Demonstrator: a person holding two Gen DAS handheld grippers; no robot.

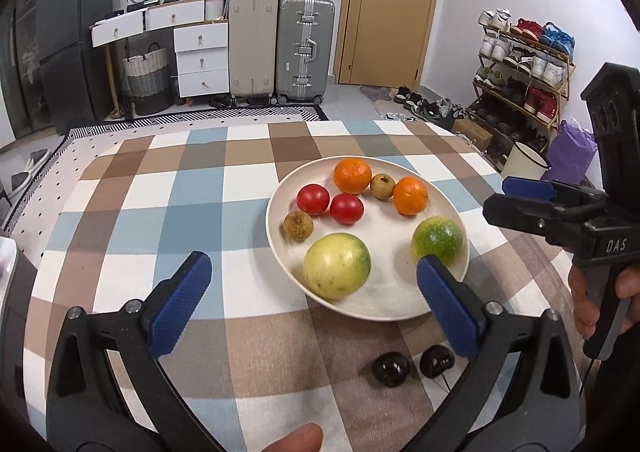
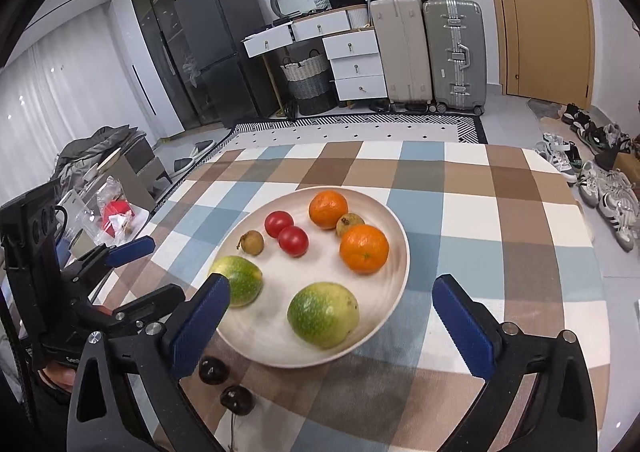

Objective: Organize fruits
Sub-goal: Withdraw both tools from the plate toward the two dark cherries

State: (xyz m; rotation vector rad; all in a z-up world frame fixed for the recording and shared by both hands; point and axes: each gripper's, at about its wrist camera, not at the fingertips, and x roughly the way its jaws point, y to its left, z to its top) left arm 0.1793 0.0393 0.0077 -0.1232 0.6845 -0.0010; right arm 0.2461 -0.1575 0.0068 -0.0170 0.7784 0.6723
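A cream plate [image 1: 276, 211] [image 2: 400, 236] on the checked cloth holds two oranges [image 1: 352, 175], two red tomatoes [image 1: 313, 199], two small brown fruits [image 1: 298, 226] and two green-yellow fruits [image 1: 337, 266] [image 2: 323, 314]. Two dark cherries [image 1: 391, 369] [image 2: 214, 370] lie on the cloth just in front of the plate. My left gripper [image 1: 312, 264] [image 2: 164, 268] is open at the plate's near left edge and holds nothing. At the plate's near right side, my right gripper [image 2: 330, 284] [image 1: 496, 195] is also open and holds nothing.
The checked tablecloth [image 1: 180, 191] ends at the far edge, with a patterned rug beyond. Suitcases [image 1: 280, 47], white drawers and a door stand at the back wall. A shoe rack [image 1: 520, 75] is on the right. Bags and clutter [image 2: 112, 211] sit left of the table.
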